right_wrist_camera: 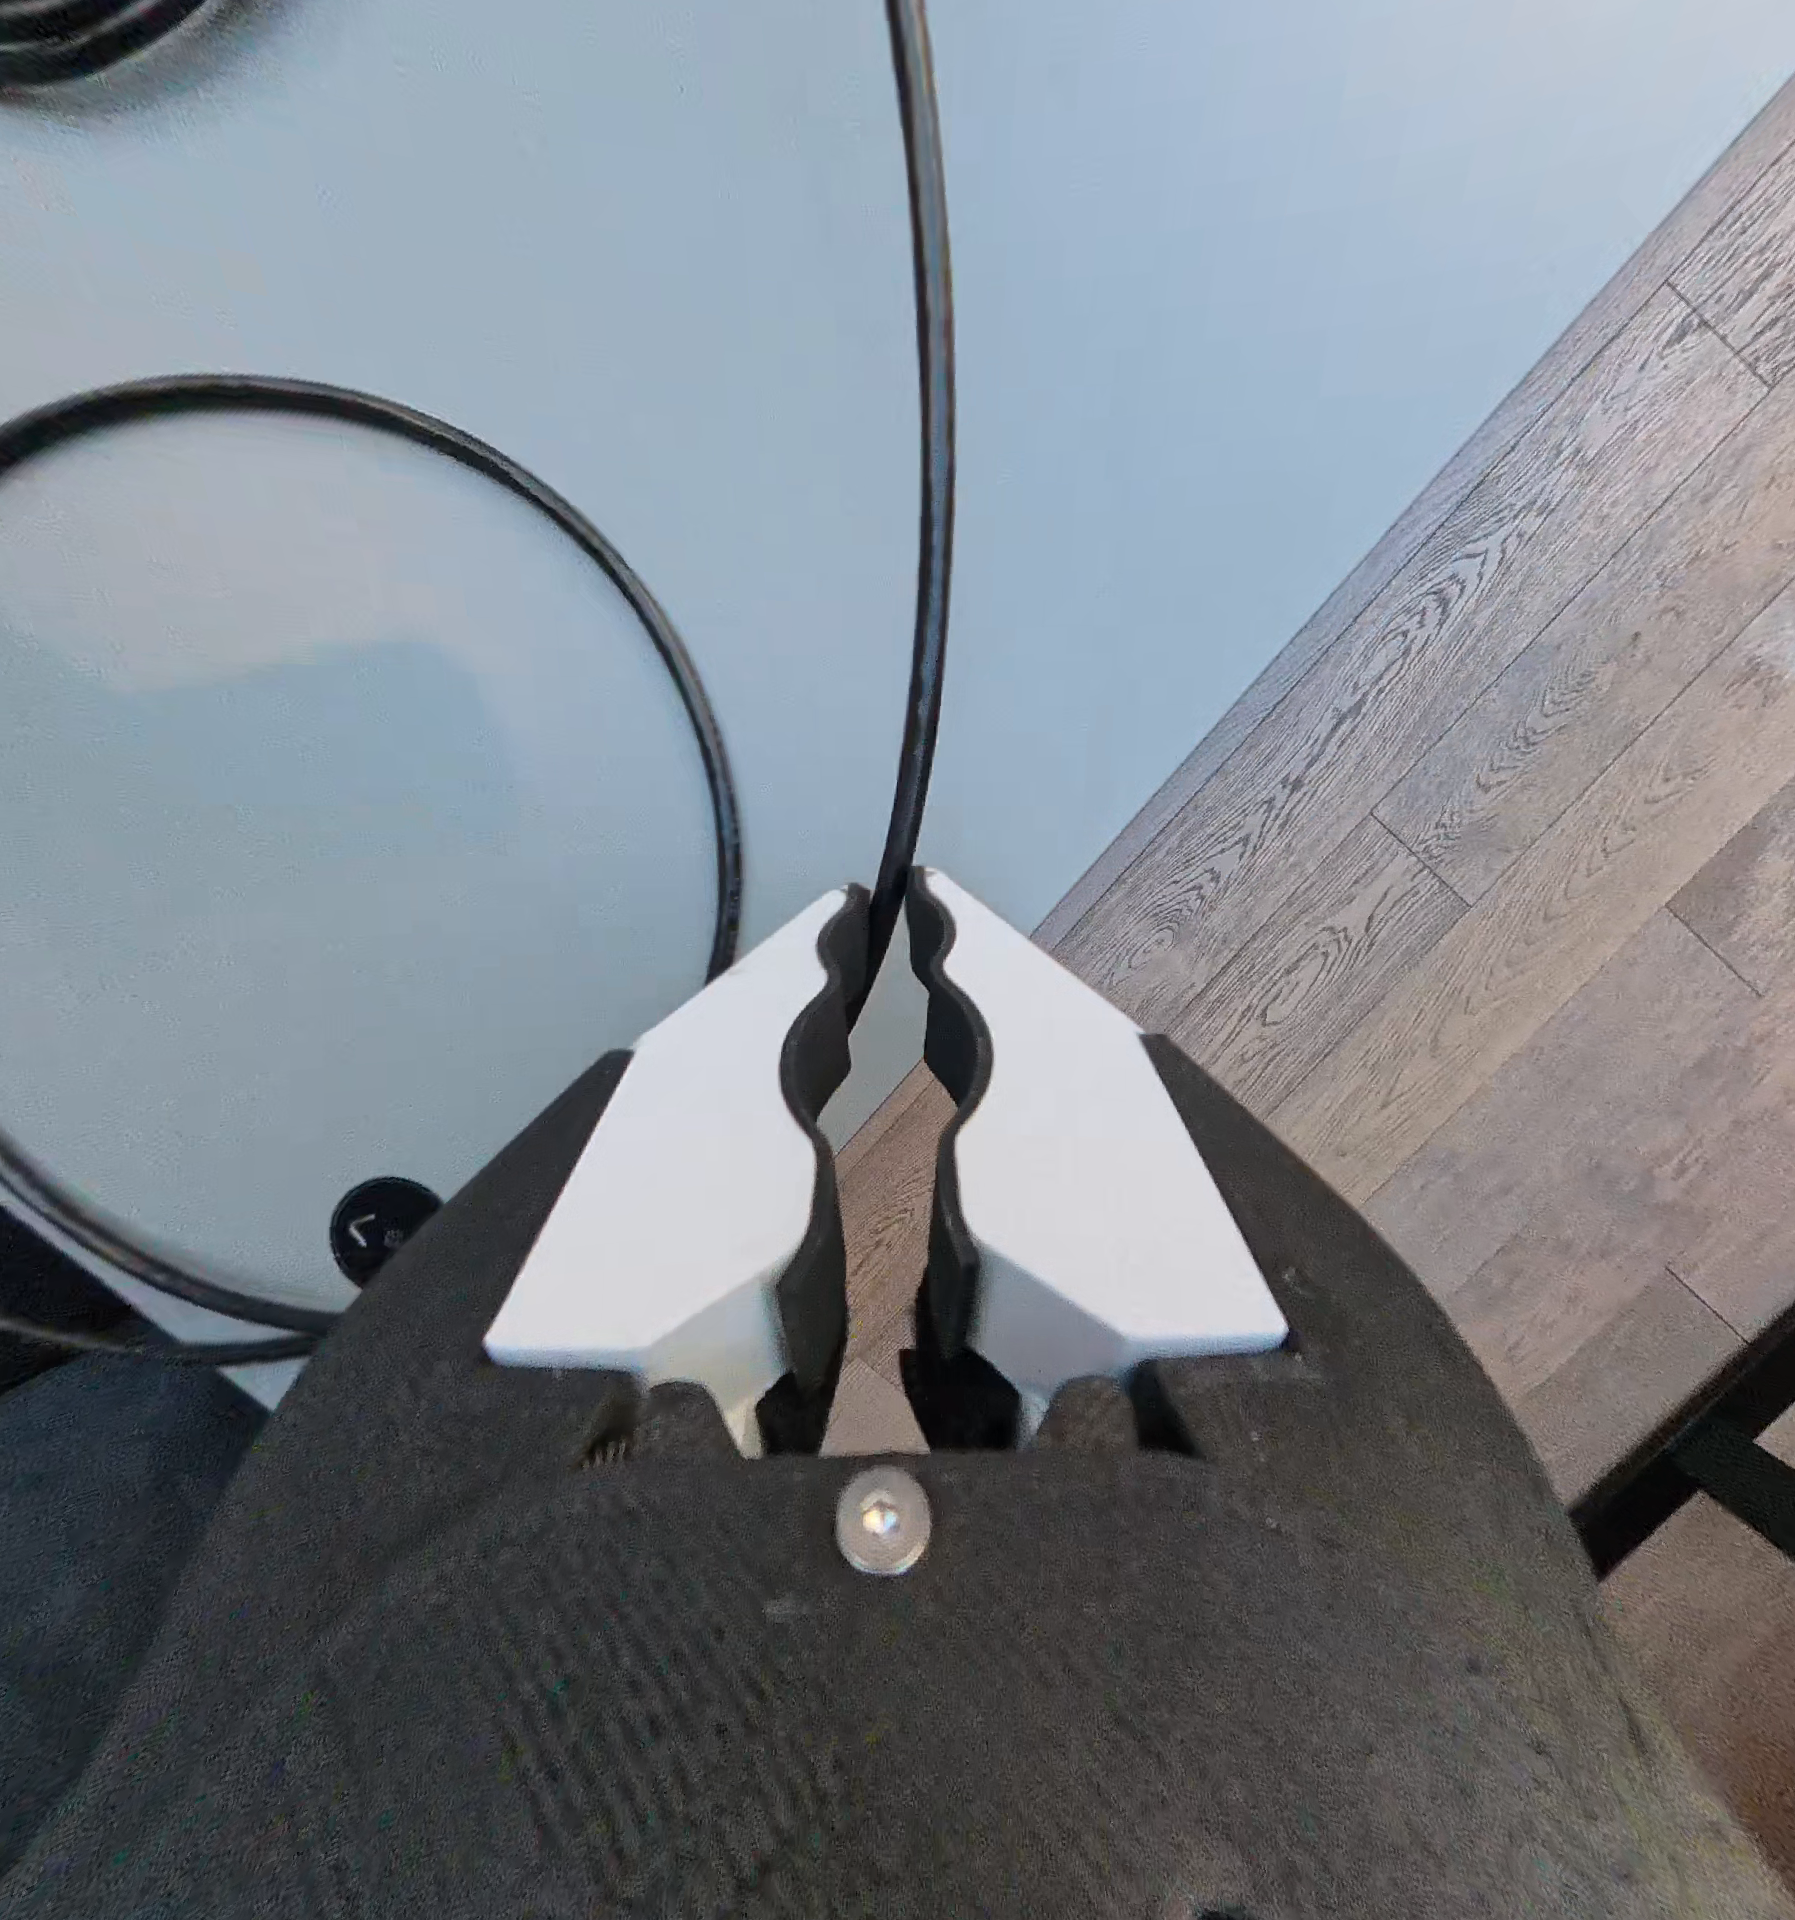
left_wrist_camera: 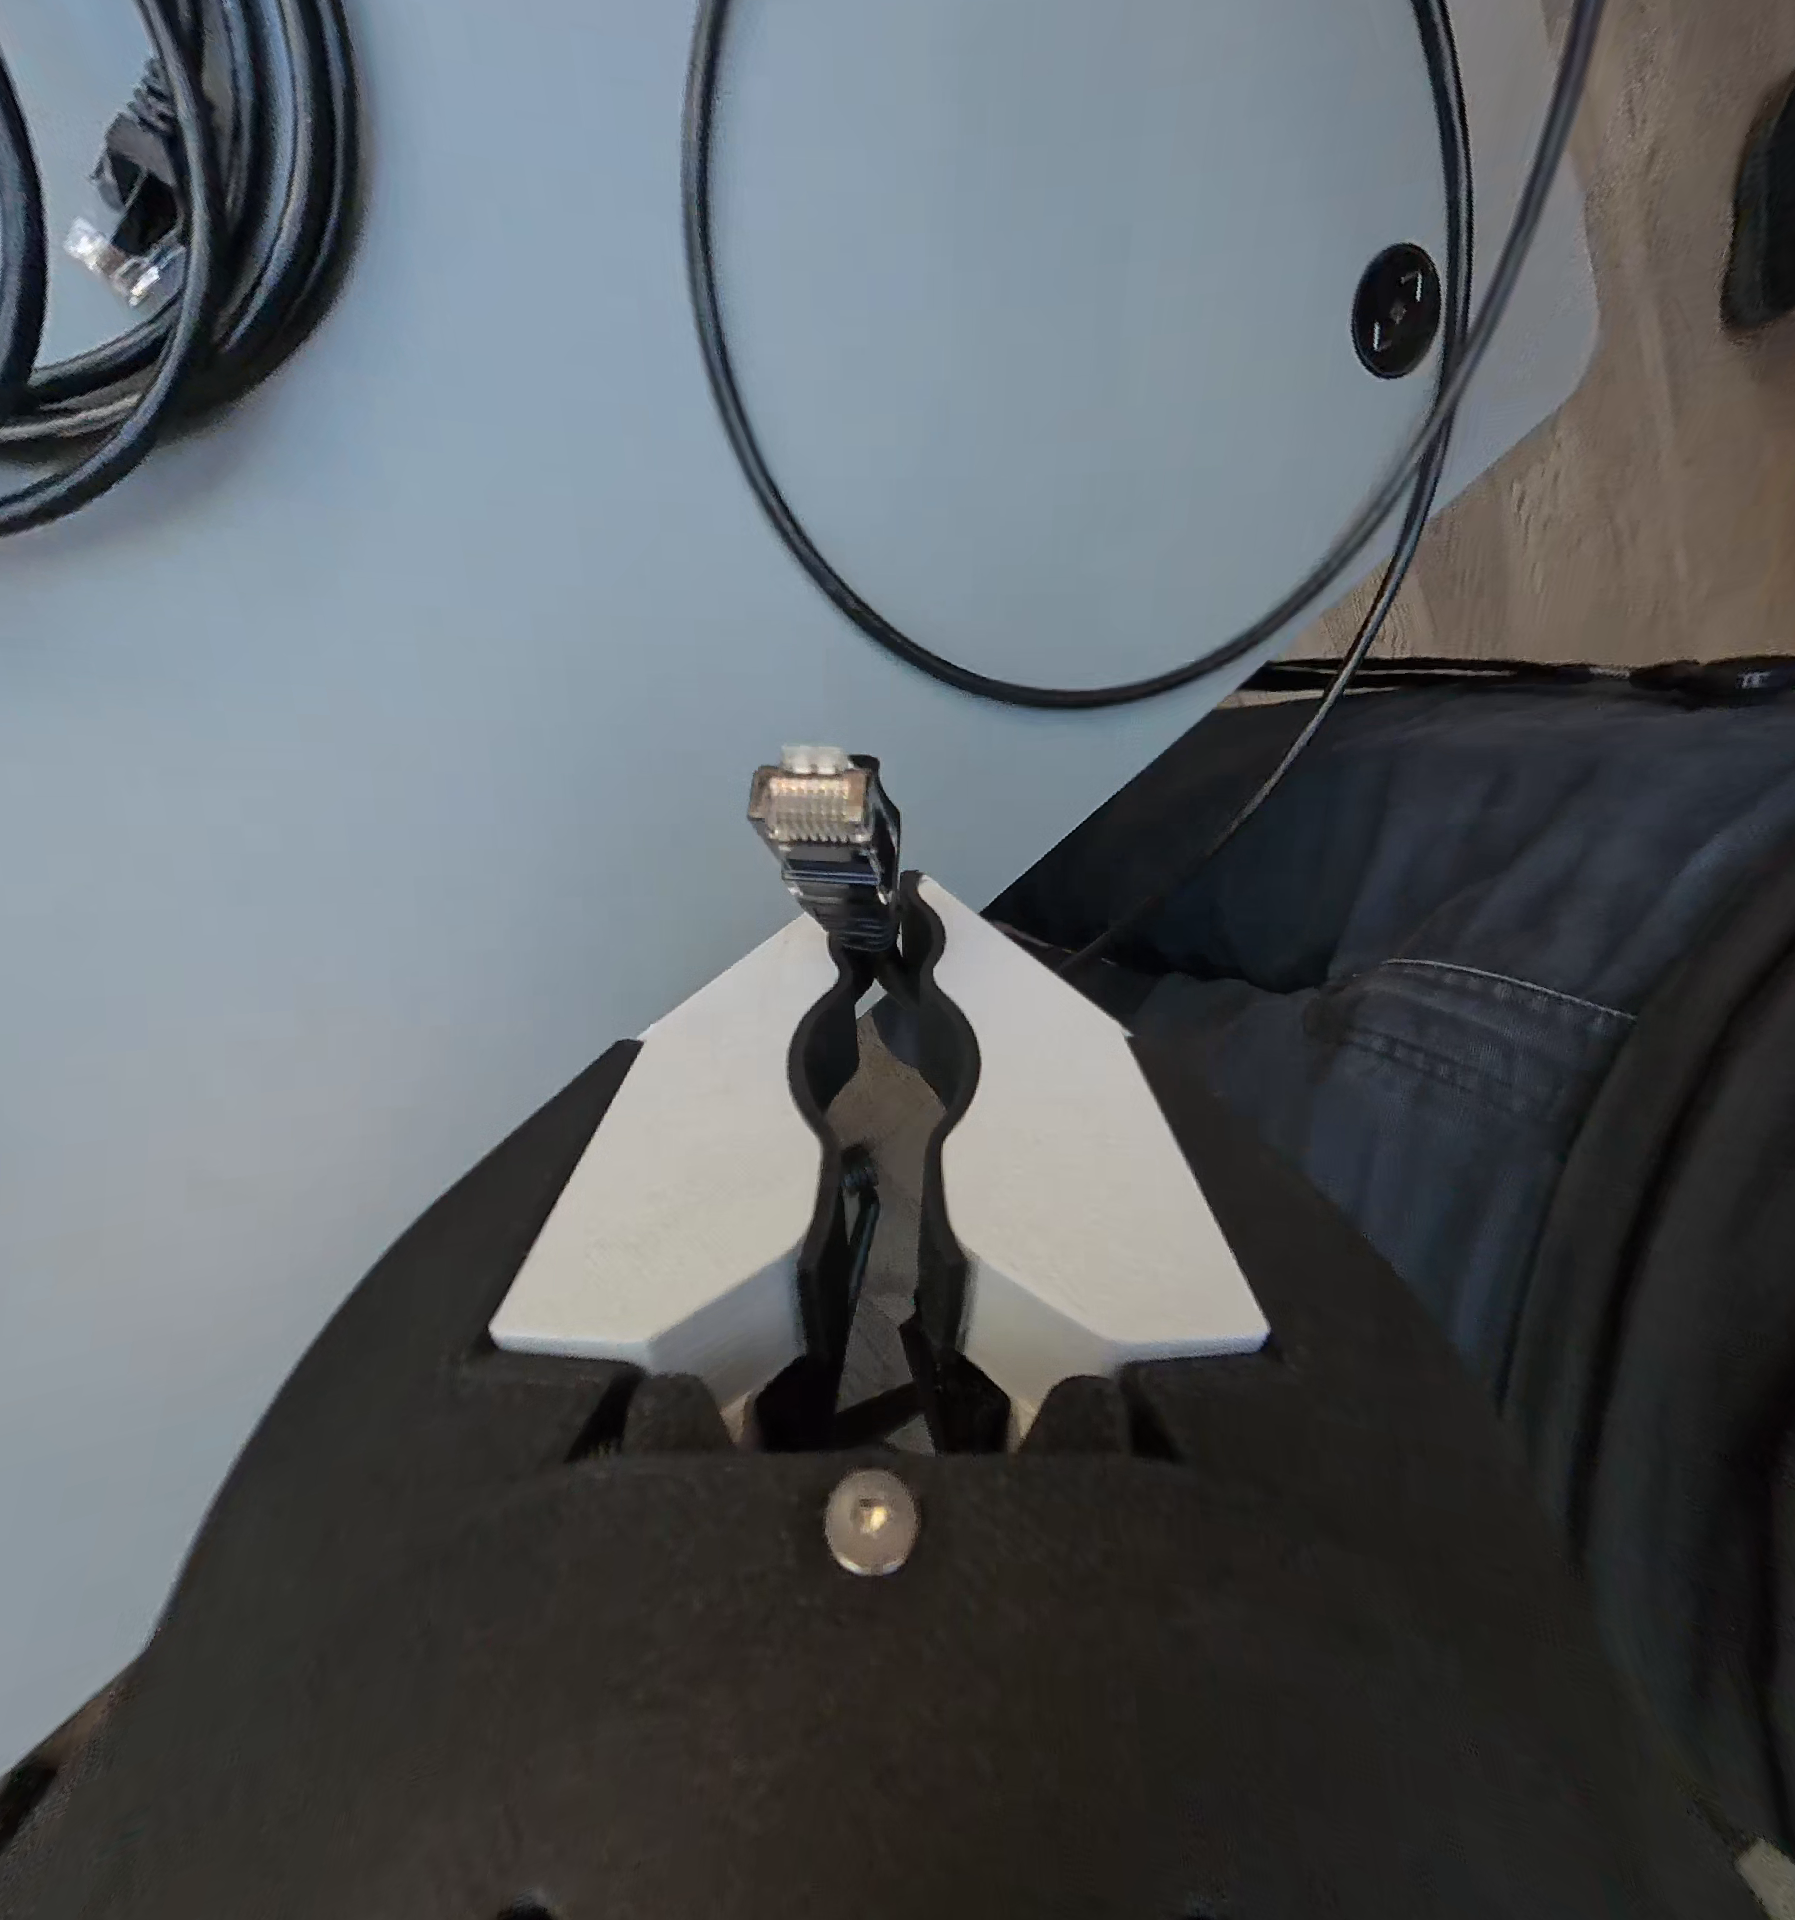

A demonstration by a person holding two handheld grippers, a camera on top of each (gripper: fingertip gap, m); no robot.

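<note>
Setting: office or workroom, probably. Evidence: pale blue-grey desk top (left_wrist_camera: pixel 353 831) with round black control button (left_wrist_camera: pixel 1397 324); grey wood-plank floor (right_wrist_camera: pixel 1495 727); coiled black network cables (left_wrist_camera: pixel 197 312) with clear plugs; black furniture leg (right_wrist_camera: pixel 1724 1455).

1. The table (left_wrist_camera: pixel 353 727) is smooth and pale, with a soft shine.
2. The cable (right_wrist_camera: pixel 929 520) is black and looks like smooth, slightly shiny plastic.
3. The plug (left_wrist_camera: pixel 805 805) is clear, shiny plastic with thin metal strips.
4. The left gripper (left_wrist_camera: pixel 877 914) has matt white fingers with black wavy pads.
5. The right gripper (right_wrist_camera: pixel 888 914) has a rough, grainy black body and a shiny metal screw (right_wrist_camera: pixel 882 1525).
6. The floor (right_wrist_camera: pixel 1495 727) looks like grey wood with lines.
7. The trousers (left_wrist_camera: pixel 1444 1039) are dark blue cloth with stitching.
</note>
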